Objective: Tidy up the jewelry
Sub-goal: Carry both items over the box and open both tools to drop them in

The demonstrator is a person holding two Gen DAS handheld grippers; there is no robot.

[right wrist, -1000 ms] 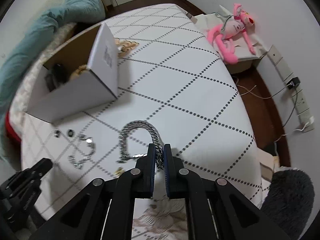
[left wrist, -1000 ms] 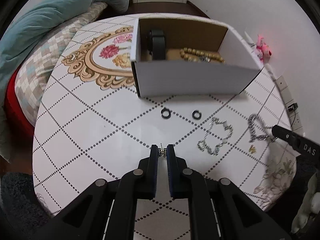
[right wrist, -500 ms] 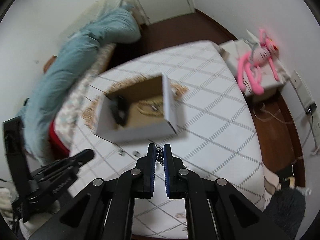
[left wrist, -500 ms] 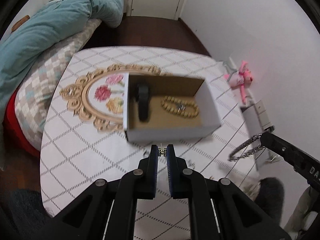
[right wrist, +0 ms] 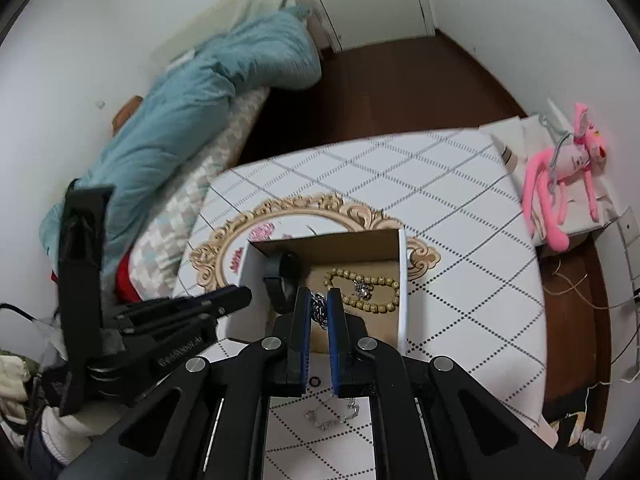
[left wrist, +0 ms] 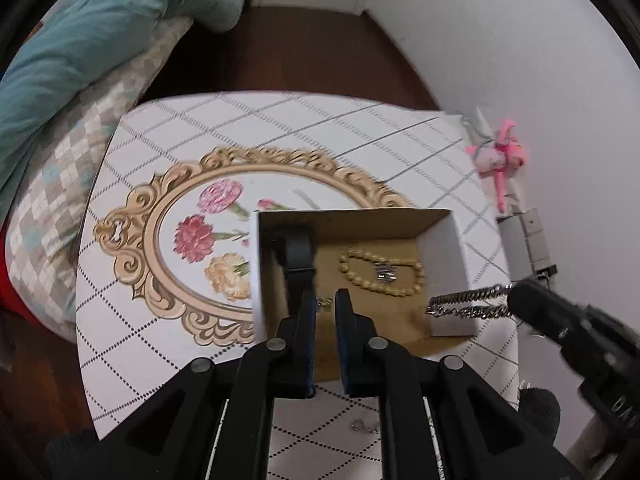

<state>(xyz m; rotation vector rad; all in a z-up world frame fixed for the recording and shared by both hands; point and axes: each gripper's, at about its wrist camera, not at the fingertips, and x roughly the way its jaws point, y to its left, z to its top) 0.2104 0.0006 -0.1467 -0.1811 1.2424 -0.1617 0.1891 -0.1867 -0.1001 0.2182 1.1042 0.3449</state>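
The small piece pinched at the left gripper (left wrist: 325, 303) tips is too tiny to identify. The box (left wrist: 444, 276) near wall is hidden behind the gripper fingers. The thin chain (right wrist: 332, 414) on the table (right wrist: 460, 208) is partly covered by the right gripper (right wrist: 319, 306) body. Motion blurs the left view's table edges.

Open-topped cardboard box (left wrist: 444, 264) on patterned table (left wrist: 168, 360), four walls ringing its floor, black strap (left wrist: 298, 256) upright at its left end, bead bracelet (left wrist: 380, 272) flat at centre-right, bare floor between and in front, clear tabletop behind and right.
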